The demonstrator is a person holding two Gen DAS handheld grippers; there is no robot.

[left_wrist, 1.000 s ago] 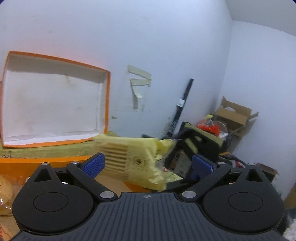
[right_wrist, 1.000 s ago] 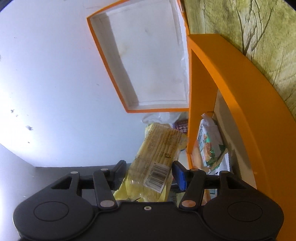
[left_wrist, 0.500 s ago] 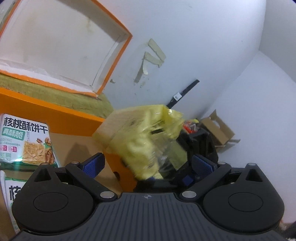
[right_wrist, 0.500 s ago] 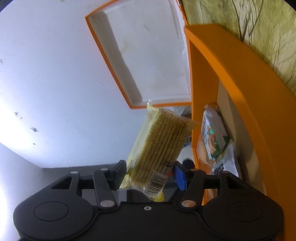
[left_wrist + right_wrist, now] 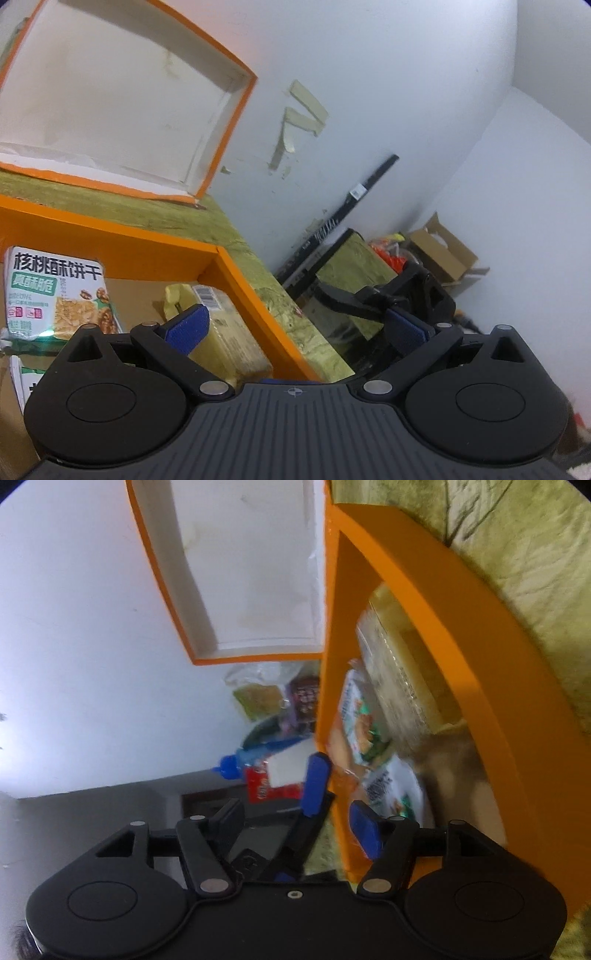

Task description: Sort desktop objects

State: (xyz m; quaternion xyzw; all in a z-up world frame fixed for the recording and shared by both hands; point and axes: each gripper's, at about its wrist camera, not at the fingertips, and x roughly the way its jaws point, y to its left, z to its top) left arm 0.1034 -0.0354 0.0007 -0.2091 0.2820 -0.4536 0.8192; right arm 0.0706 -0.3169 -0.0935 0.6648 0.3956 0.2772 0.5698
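We see the crinkly yellow cracker packet (image 5: 221, 332) lying inside the rigid orange box (image 5: 258, 295), beside a glossy walnut-biscuit pack (image 5: 55, 295). Our left gripper (image 5: 295, 328) gapes empty over the box's corner; our right gripper (image 5: 295, 823), jaws just widening, grips nothing. The white-lined lid (image 5: 110, 92) leans on the wall.

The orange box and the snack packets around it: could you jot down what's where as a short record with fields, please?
Container: open orange cardboard box on a green mottled cloth
Inside it: yellow clear-wrapped cracker packet beside a white-and-green walnut biscuit packet
Lid: white-lined orange lid propped against the wall
Left gripper: jaws open, empty
Right gripper: jaws just been opening, no packet between them
Outside the box: blue-capped bottle, red packet
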